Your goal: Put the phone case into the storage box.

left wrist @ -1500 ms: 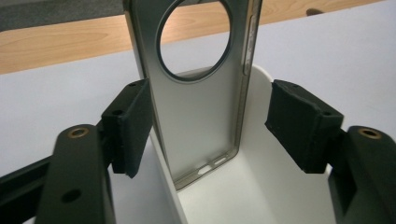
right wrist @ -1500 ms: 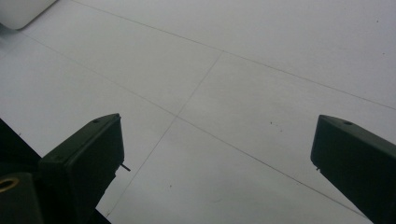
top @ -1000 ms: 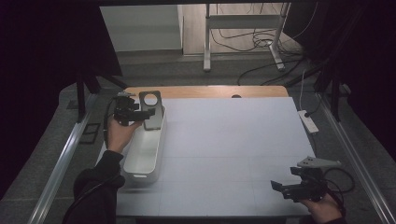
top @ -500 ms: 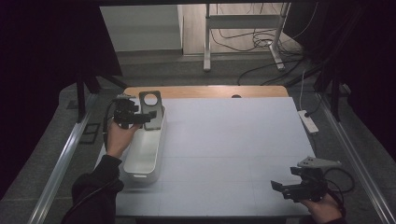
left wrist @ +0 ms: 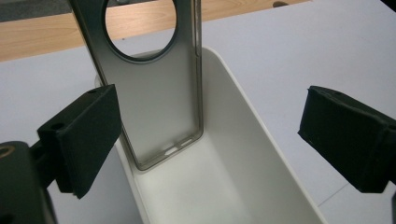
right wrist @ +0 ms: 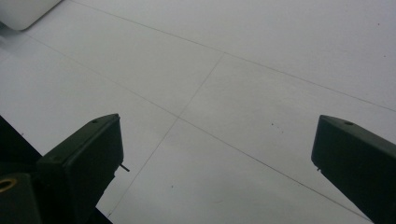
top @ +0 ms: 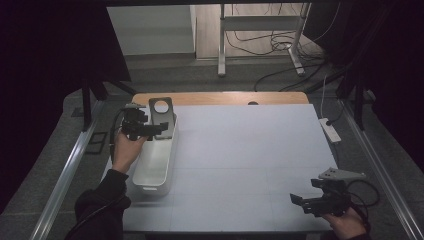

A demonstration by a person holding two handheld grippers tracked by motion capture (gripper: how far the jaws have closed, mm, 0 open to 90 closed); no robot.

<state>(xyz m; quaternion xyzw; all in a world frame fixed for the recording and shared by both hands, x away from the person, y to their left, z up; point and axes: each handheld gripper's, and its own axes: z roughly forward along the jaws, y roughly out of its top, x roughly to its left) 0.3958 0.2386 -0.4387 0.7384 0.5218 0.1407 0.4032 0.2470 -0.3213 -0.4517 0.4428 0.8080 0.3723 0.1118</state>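
A grey phone case (top: 162, 115) with a round camera hole stands upright in the far end of a long white bin (top: 150, 175) at the table's left. In the left gripper view the case (left wrist: 159, 93) leans on the bin's end wall (left wrist: 252, 154), just beyond the pads. My left gripper (top: 159, 129) (left wrist: 217, 135) is open above the bin; its jaws have just been opening and the pads touch nothing. My right gripper (top: 299, 200) (right wrist: 217, 158) hovers open over the bare white tabletop at the near right, with nothing between its jaws.
A wooden strip (top: 220, 98) runs along the table's far edge. A white power strip (top: 327, 129) lies off the right edge. Metal rails flank the table, and cables trail on the floor behind it. A corner of the bin (right wrist: 23, 11) shows in the right gripper view.
The left gripper's jaws have spread wider and the hand has eased slightly back from the case, which stays standing in the bin. The right gripper has not moved.
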